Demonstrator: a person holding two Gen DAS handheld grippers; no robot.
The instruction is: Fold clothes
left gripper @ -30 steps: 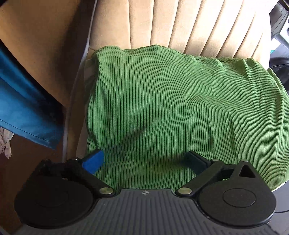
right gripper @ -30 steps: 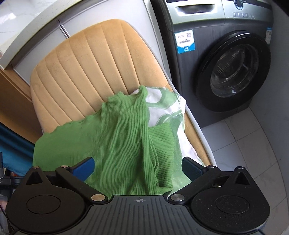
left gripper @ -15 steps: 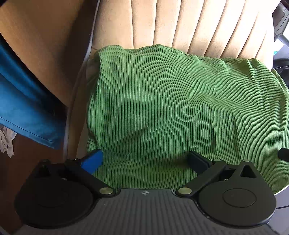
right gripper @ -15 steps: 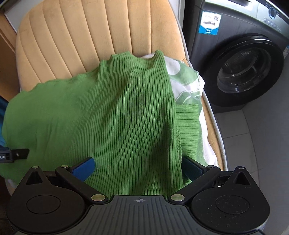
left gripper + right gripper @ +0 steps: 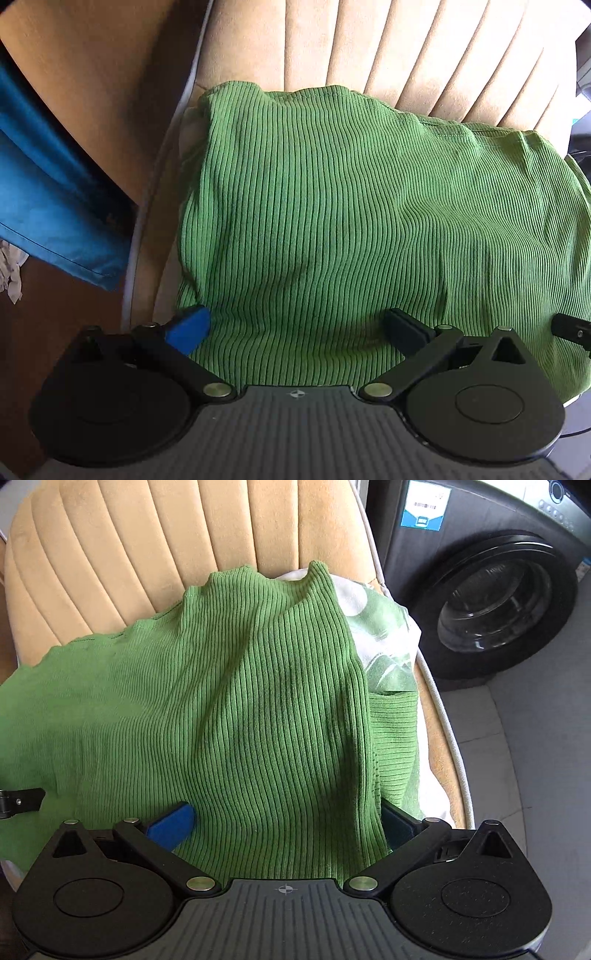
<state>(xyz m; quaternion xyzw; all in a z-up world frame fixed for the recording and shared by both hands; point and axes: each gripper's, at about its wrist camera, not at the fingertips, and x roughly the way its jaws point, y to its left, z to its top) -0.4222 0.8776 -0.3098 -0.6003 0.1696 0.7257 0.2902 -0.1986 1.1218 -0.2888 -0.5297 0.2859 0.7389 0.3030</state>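
Green ribbed garment [image 5: 351, 221] covers chair [image 5: 424, 48]; washing machine [image 5: 491, 590] beside; both jaws wide.

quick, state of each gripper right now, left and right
Left gripper: open, fingers spread over the green ribbed garment, holding nothing.
Right gripper: open, fingers spread either side of the same garment's folded part, not clamped.

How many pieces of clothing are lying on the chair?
2: the green ribbed top spread across the seat, and a white, green-patterned garment partly under its right side. More may be hidden underneath.
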